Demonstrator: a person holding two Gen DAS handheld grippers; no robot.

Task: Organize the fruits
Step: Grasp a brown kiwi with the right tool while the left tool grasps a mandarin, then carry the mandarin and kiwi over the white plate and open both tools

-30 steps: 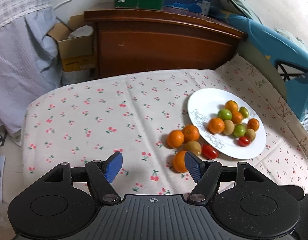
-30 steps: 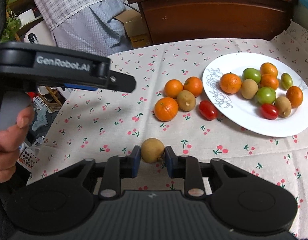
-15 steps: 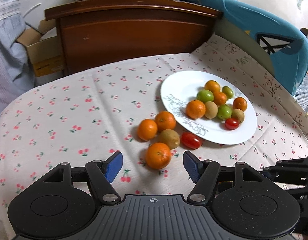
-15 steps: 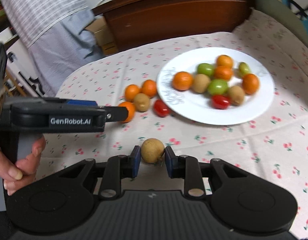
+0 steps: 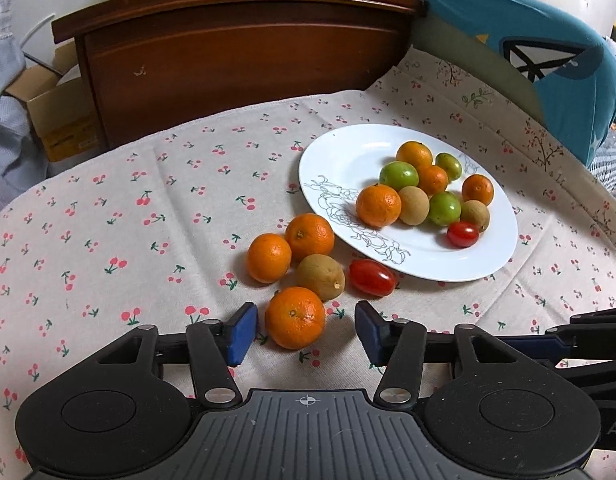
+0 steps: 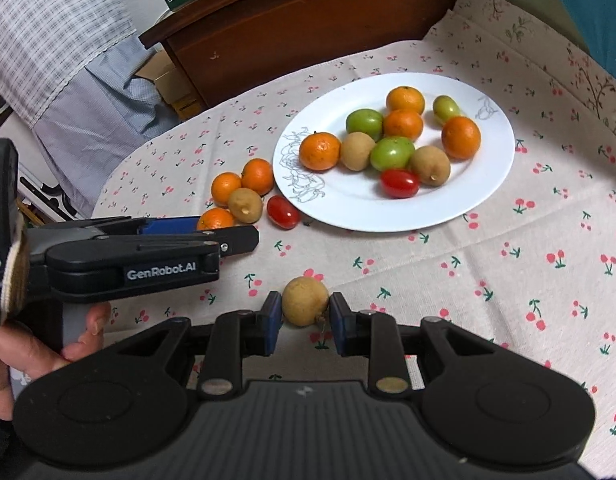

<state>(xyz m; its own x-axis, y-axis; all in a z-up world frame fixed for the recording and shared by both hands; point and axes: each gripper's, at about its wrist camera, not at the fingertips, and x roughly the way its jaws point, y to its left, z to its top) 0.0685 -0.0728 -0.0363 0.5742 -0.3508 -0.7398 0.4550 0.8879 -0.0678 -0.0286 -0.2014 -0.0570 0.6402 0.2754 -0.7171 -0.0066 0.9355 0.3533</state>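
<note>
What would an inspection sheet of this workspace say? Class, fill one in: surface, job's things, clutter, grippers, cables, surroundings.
Surface: cherry-print cloth, lying flat.
Job's things: white plate holding ten fruits; three oranges, a brown fruit and a red tomato beside it.
Clutter: nothing seen.
Grippers: left hand-held gripper has just been closing, nearest orange between its jaws, pads not touching; right hand-held gripper shut on brown fruit.
Cables: nothing seen.
Surroundings: wooden headboard, cardboard box.

Black grippers [image 5: 303, 330], blue-padded fingers [image 6: 271, 322], white "GenRobot.AI" lettering, silver screws.
</note>
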